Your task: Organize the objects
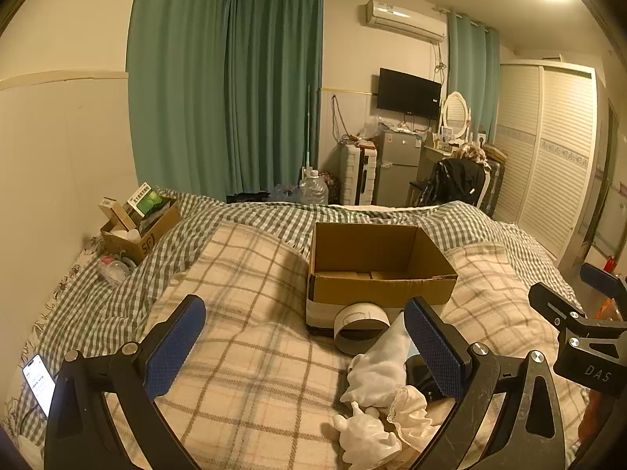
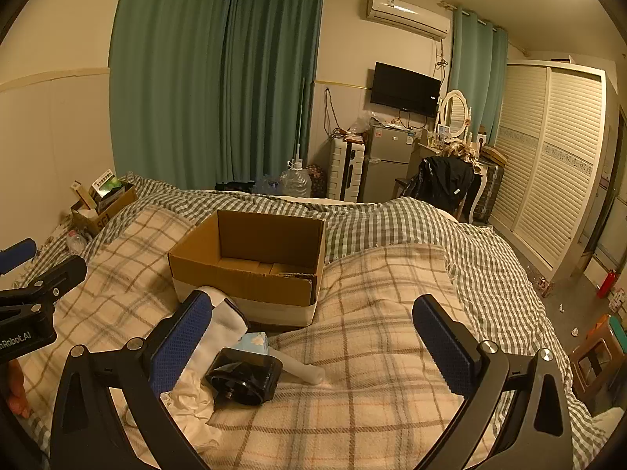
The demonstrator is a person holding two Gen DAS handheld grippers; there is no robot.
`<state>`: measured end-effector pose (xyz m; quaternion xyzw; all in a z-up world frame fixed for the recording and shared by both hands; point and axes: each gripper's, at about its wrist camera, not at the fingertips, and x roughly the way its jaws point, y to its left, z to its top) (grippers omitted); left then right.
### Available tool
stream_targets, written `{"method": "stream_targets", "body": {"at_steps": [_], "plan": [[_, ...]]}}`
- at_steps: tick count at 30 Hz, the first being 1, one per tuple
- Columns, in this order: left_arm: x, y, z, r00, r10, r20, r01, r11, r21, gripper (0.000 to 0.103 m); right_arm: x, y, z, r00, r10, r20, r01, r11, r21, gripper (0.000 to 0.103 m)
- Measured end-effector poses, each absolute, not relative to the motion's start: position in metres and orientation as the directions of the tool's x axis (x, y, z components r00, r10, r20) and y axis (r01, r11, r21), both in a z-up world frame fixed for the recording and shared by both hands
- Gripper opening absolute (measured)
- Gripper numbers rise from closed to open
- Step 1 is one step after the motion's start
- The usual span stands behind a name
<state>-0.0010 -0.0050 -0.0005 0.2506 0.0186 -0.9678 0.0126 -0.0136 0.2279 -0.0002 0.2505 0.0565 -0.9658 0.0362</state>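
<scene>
An open cardboard box point(image 1: 376, 262) sits on the plaid blanket, also in the right wrist view point(image 2: 250, 258); it looks nearly empty. In front of it lie a tape roll point(image 1: 360, 327), a white cloth point(image 1: 382, 364), a small white figurine point(image 1: 364, 436), a black round device point(image 2: 245, 376), a light blue tissue pack point(image 2: 254, 342) and a white tube point(image 2: 301, 370). My left gripper point(image 1: 309, 346) is open and empty, just left of this pile. My right gripper point(image 2: 313, 344) is open and empty, with the device and cloth by its left finger.
A second box point(image 1: 137, 227) full of items stands at the bed's far left by the wall. A lit phone point(image 1: 39, 382) lies at the left edge. Beyond the bed are a water jug point(image 1: 313, 188), fridge, chair and wardrobe. A stool point(image 2: 595, 356) stands at right.
</scene>
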Motion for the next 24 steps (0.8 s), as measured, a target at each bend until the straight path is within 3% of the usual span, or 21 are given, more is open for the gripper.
{"method": "stream_targets", "body": {"at_steps": [24], "plan": [[-0.0001,-0.0033,-0.0016,-0.874,-0.022,-0.486,0.036,-0.999,-0.019,0.103,-0.0104,0.2257,0.0005,-0.874,-0.064,-0.482,0.123,-0.988,-0.092,0.103]]}}
